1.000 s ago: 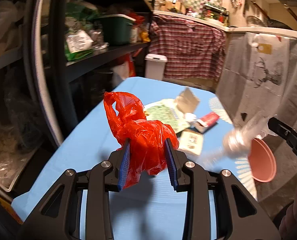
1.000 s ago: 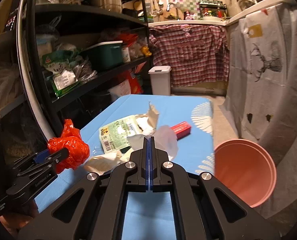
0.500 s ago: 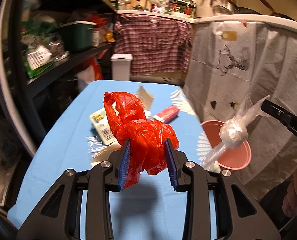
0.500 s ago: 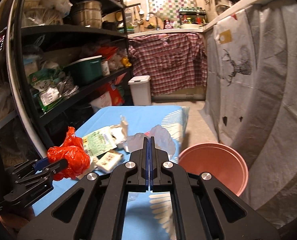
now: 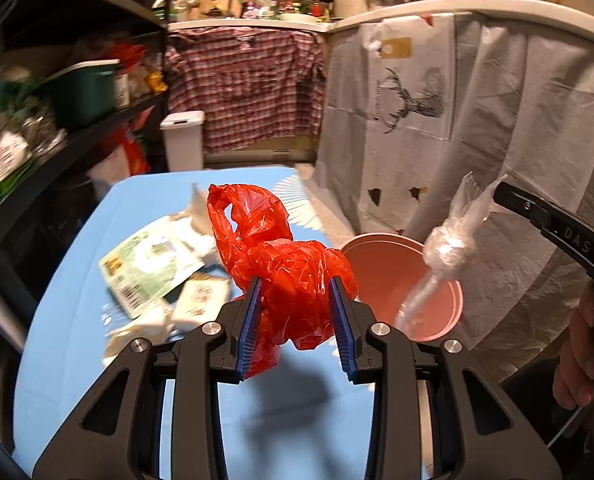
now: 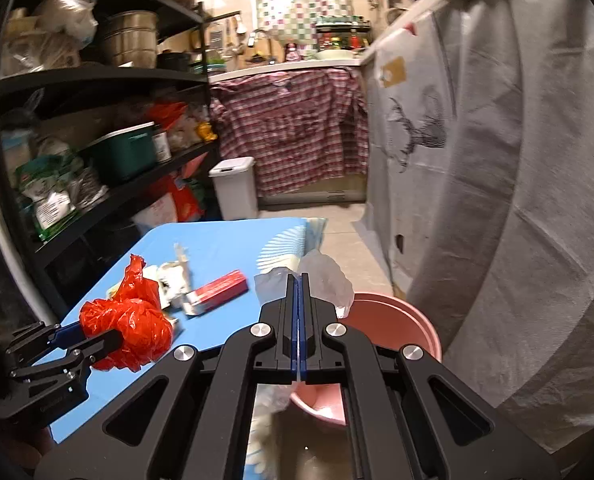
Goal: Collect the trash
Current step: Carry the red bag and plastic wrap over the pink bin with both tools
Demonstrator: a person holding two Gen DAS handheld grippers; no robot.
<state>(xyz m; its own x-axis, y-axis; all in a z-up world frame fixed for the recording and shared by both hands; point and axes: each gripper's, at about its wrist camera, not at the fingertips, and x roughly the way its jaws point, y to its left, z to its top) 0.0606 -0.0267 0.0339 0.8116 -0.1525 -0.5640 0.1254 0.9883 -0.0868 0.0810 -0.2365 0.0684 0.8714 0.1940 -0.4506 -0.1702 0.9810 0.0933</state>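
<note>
Carrying trash toward pink basin (image 5: 449, 312) beside table (image 5: 77, 312): left hand-held gripper (image 5: 295, 312) clamping red plastic bag (image 5: 293, 276); right hand-held gripper (image 6: 298, 312) pinching clear knotted bag (image 5: 451, 246) above basin. Centring over rim before releasing.

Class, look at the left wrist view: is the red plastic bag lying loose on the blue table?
No: the red plastic bag is clamped between the left gripper pads, lifted above the blue table.

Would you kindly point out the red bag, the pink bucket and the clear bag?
red bag (image 5: 293, 276), left wrist view, crumpled middle.
pink bucket (image 5: 381, 268), left wrist view, inner wall.
clear bag (image 5: 451, 246), left wrist view, knot.
</note>
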